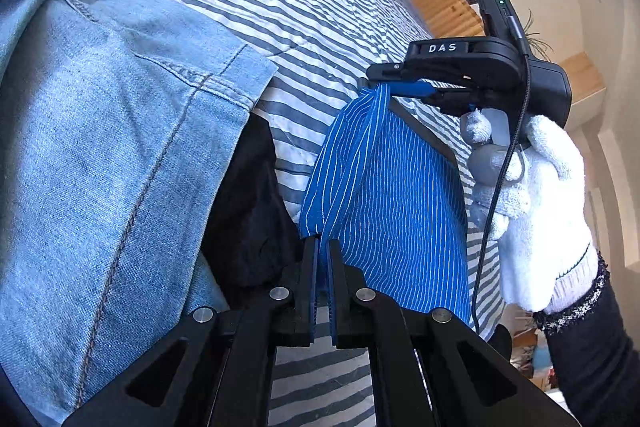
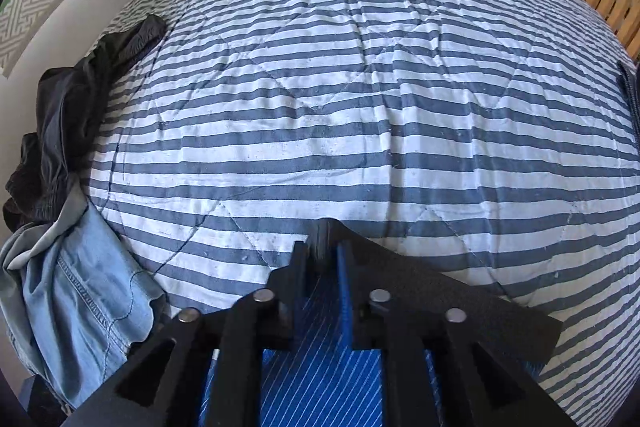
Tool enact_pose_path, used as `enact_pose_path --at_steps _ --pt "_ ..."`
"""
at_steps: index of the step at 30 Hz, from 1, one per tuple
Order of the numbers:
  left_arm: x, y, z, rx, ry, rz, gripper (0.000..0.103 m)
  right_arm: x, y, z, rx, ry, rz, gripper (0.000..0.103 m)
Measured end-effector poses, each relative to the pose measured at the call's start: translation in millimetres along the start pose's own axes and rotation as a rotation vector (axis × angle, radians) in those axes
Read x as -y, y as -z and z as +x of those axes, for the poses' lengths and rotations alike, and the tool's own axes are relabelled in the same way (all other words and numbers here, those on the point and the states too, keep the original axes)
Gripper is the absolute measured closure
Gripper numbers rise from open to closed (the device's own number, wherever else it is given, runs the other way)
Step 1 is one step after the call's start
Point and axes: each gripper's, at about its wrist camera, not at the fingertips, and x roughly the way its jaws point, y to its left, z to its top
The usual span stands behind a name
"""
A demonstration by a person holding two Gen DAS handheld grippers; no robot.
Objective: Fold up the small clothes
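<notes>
The blue pinstriped garment [image 1: 384, 195] is hanging in the air above the striped bedspread [image 1: 280, 7], stretched between the two tools at the centre and right of the left wrist view. The left gripper [image 1: 323, 247] is clamping one lower edge of it at the bottom centre of that view, its jaws pressed together on the cloth. The right gripper [image 1: 378, 83], held by a white-gloved hand [image 1: 536, 195], is pinching a bunched corner at the upper right. In the right wrist view the same blue cloth is lying between and under the right gripper's fingers, at the bottom centre. The cloth looks thin, light and limp: it is sagging and creasing between the two holds, so it will likely drape rather than keep a shape. Corners and hems seem the best places to hold. A denim garment [image 1: 120, 131] is lying at the left of the frame.
</notes>
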Motion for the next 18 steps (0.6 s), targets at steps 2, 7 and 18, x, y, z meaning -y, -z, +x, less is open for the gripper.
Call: enact_pose_path --at_steps 2,7,18 --pt "4 4 -10 0.001 -0.021 0.010 0.095 5 -3 -10 0.012 -0.052 0.013 0.075" --pt "16 5 -36 0.072 -0.061 0.044 0.084 37 7 -72 0.133 -0.142 0.059 0.068" --pt "77 -54 38 -0.093 0.023 0.219 0.083 120 139 -104 0.111 -0.161 0.167 0.068"
